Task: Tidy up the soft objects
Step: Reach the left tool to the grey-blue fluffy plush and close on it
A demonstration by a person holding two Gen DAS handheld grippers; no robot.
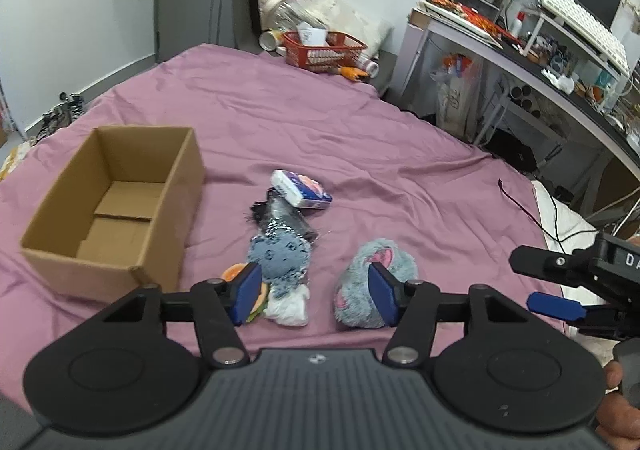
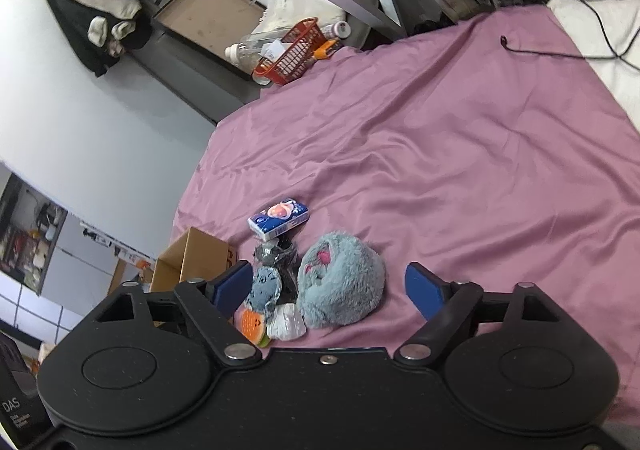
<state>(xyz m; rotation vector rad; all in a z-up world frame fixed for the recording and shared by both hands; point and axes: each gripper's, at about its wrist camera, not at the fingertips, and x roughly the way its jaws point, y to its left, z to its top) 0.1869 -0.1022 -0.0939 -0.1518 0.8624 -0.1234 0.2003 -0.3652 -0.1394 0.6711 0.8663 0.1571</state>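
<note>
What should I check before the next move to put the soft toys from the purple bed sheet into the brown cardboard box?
1. Brown cardboard box open at the top, nothing visible inside: ok.
2. Left gripper open, nothing held: ok.
3. Right gripper open, nothing held: ok.
4. Fluffy grey-blue round plush apart from the other toys: ok.
5. Small blue knitted doll free to lift alone: not ok, it overlaps its neighbours.
6. Purple bed sheet clear between pile and box: ok.

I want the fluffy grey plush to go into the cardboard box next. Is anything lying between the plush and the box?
Yes. The small blue plush in its clear bag and the orange toy lie on the purple sheet between the fluffy grey plush and the cardboard box. Lifted over them, nothing visible blocks the box's open top.
</note>
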